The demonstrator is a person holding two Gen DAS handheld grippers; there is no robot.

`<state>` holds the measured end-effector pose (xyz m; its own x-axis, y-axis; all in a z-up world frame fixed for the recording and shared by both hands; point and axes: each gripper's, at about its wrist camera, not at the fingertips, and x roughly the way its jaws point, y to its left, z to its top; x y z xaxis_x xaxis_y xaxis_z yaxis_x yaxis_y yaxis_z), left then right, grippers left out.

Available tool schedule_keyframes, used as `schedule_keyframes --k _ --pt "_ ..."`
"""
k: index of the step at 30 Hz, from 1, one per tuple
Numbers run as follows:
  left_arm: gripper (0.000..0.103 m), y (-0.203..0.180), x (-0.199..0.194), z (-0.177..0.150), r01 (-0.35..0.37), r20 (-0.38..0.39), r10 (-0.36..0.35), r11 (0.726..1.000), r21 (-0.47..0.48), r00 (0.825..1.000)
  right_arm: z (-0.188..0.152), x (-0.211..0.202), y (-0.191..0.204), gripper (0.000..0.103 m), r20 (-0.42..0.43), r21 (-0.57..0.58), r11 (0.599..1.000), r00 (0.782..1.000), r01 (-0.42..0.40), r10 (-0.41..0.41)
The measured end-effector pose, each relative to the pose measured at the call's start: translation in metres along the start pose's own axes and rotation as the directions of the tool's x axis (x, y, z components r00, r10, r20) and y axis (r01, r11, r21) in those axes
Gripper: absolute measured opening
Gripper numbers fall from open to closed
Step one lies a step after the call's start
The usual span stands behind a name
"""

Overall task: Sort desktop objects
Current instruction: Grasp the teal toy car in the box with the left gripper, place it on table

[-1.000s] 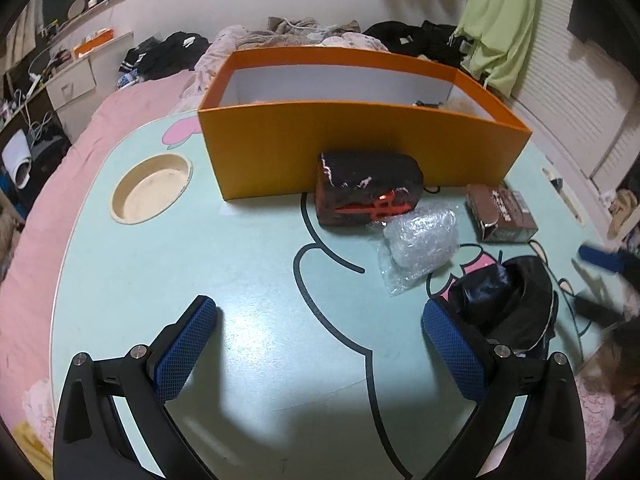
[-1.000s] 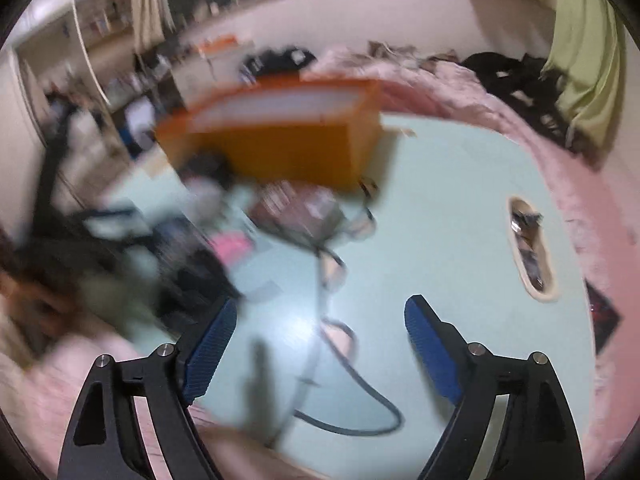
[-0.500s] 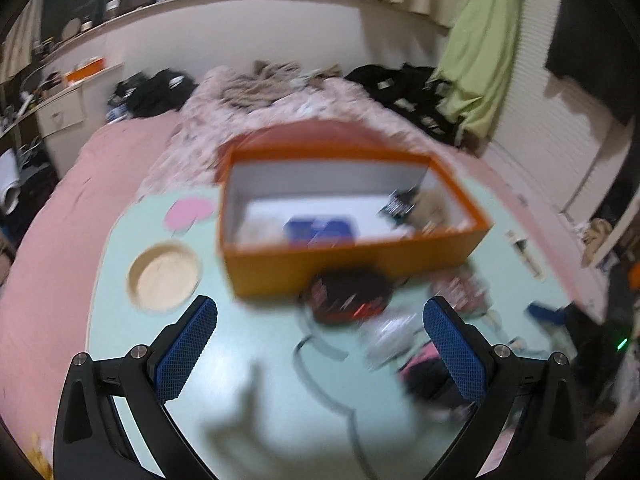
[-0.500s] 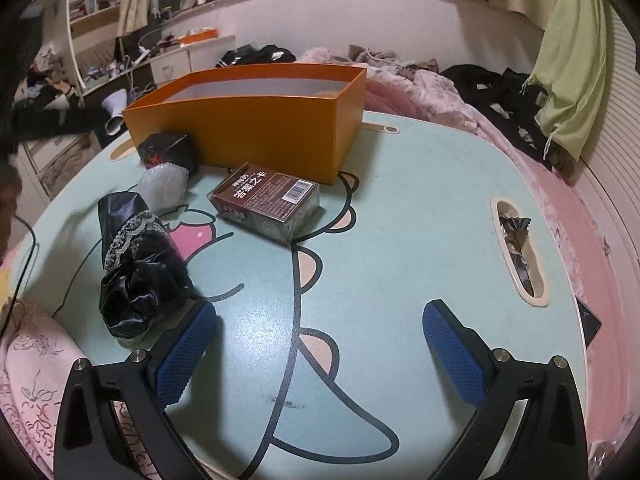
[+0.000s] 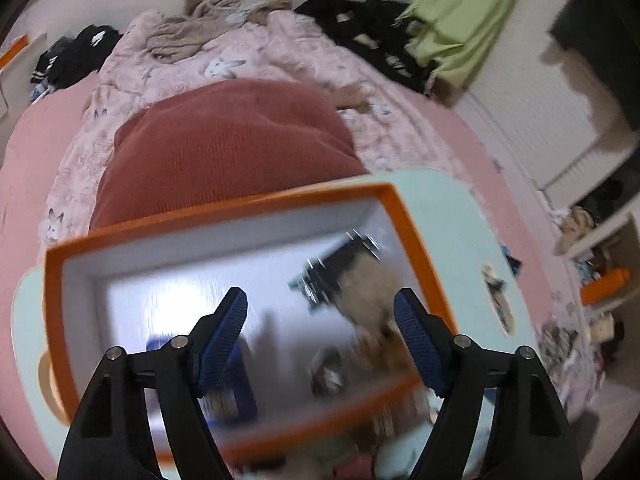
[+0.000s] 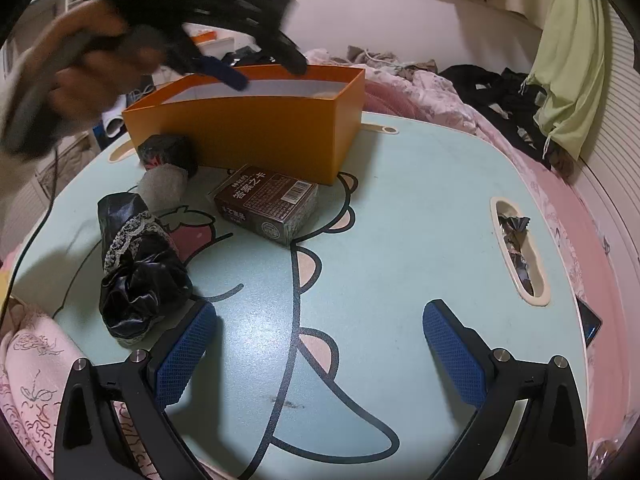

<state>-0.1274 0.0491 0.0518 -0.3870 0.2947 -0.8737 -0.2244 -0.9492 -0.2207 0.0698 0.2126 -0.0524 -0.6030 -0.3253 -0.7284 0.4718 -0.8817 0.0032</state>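
My left gripper (image 5: pixel 320 304) hangs over the orange box (image 5: pixel 224 208) and looks down into it. Its jaws are closing with nothing between them. Blurred inside lie a blue item (image 5: pixel 240 384), a black thing (image 5: pixel 340 264) and a tan furry thing (image 5: pixel 368 296). In the right wrist view the left gripper (image 6: pixel 264 72), held by a hand, is above the orange box (image 6: pixel 260 128). My right gripper (image 6: pixel 320 316) stands open and empty low over the mint table (image 6: pixel 400 220). A black fabric bundle (image 6: pixel 140 276) lies by its left finger. A brown carton (image 6: pixel 266 204), bubble wrap (image 6: pixel 164 184) and a dark pouch (image 6: pixel 166 152) lie before the box.
A slot in the table (image 6: pixel 518 248) at the right holds crumpled wrappers. A dark phone (image 6: pixel 588 320) lies off the table's right edge. A pink bed with a red cushion (image 5: pixel 224 140) and piled clothes lies beyond the box. A thin cable (image 6: pixel 36 232) runs at the far left.
My left gripper has risen from the tabletop and gone forward over the orange box, and its jaws have narrowed. The right gripper's view has steadied and barely shifted.
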Motion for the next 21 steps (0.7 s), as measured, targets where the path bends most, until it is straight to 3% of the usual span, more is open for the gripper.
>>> schedule_keyframes --k 2,6,11,14,16,18,21 --pt "0.063 0.001 0.016 0.011 -0.008 -0.044 0.007 1.000 -0.023 0.999 0.000 0.000 0.000 0.103 0.000 -0.001 1.000 1.000 0.000 0.000" --pt "0.063 -0.001 0.036 0.021 0.034 -0.088 -0.039 0.998 -0.056 0.995 0.001 -0.004 0.002 0.103 0.001 0.000 1.000 1.000 0.000 0.000" --pt "0.063 -0.009 0.056 0.017 0.016 -0.155 -0.020 1.000 -0.027 0.988 0.002 -0.004 0.002 0.103 0.000 0.002 1.000 1.000 0.001 -0.001" --pt "0.061 -0.015 0.054 0.011 -0.015 -0.151 0.022 0.999 0.049 0.988 0.002 -0.003 0.002 0.103 0.001 0.002 1.000 1.000 0.001 -0.001" --pt "0.035 -0.016 0.051 0.004 -0.006 -0.164 0.022 0.995 0.099 0.986 0.003 -0.003 0.001 0.103 0.001 0.002 1.000 1.000 0.001 -0.001" --pt "0.025 -0.016 0.046 -0.007 -0.071 -0.145 0.097 0.981 0.178 0.985 0.003 -0.003 0.002 0.103 0.002 0.002 1.000 1.000 0.001 -0.001" --pt "0.025 -0.004 0.038 -0.016 -0.079 -0.128 0.103 0.980 0.182 0.986 0.003 -0.003 0.002 0.103 0.003 0.002 1.000 1.000 0.002 -0.002"
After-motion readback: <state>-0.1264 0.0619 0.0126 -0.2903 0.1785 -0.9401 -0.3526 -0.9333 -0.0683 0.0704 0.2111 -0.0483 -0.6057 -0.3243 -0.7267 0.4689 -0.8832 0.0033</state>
